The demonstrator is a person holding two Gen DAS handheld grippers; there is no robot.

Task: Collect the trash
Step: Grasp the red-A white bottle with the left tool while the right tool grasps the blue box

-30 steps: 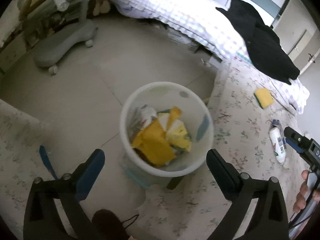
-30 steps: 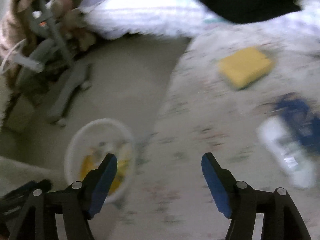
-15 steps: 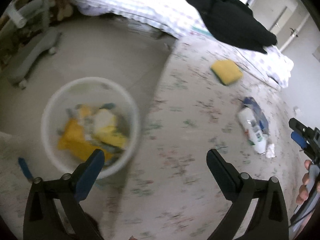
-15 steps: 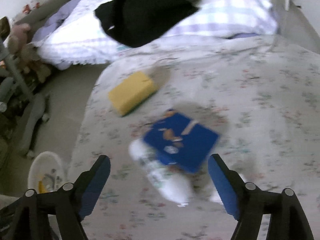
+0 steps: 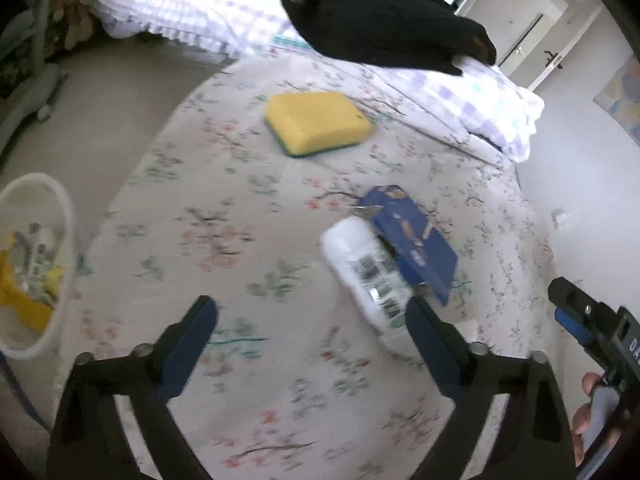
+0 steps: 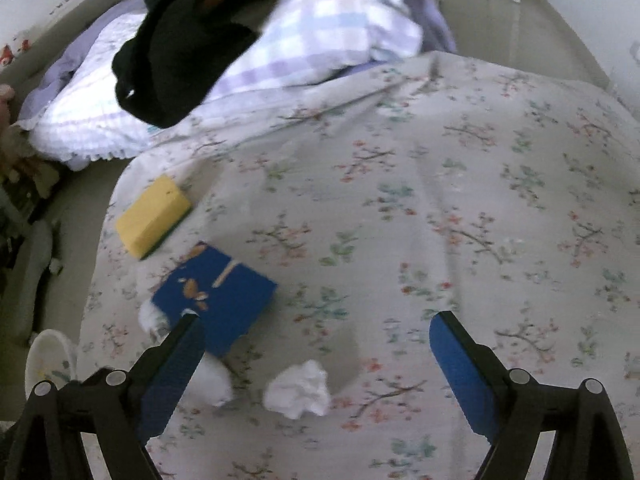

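Note:
A white plastic bottle [image 5: 366, 276] lies on the floral bedspread beside a blue carton [image 5: 412, 236]. A yellow sponge [image 5: 316, 122] lies farther back. My left gripper [image 5: 310, 332] is open and empty above the bedspread, its right finger next to the bottle. My right gripper [image 6: 314, 344] is open and empty above a crumpled white tissue [image 6: 298, 390]. In the right wrist view the blue carton [image 6: 216, 298] and the sponge [image 6: 154, 216] lie to the left, and the bottle [image 6: 214, 382] is partly hidden behind my left finger. The white trash bin [image 5: 34, 264] holds yellow wrappers at the far left.
A black garment [image 5: 376, 12] lies on a checked duvet [image 5: 208, 12] at the back of the bed. A grey chair base [image 5: 28, 92] stands on the floor to the left. The right gripper shows at the left wrist view's right edge [image 5: 592, 328].
Both grippers have swung right, from over the trash bin to over the bed. The bottle, carton and sponge are now close in front; the bin has slid to the left edge.

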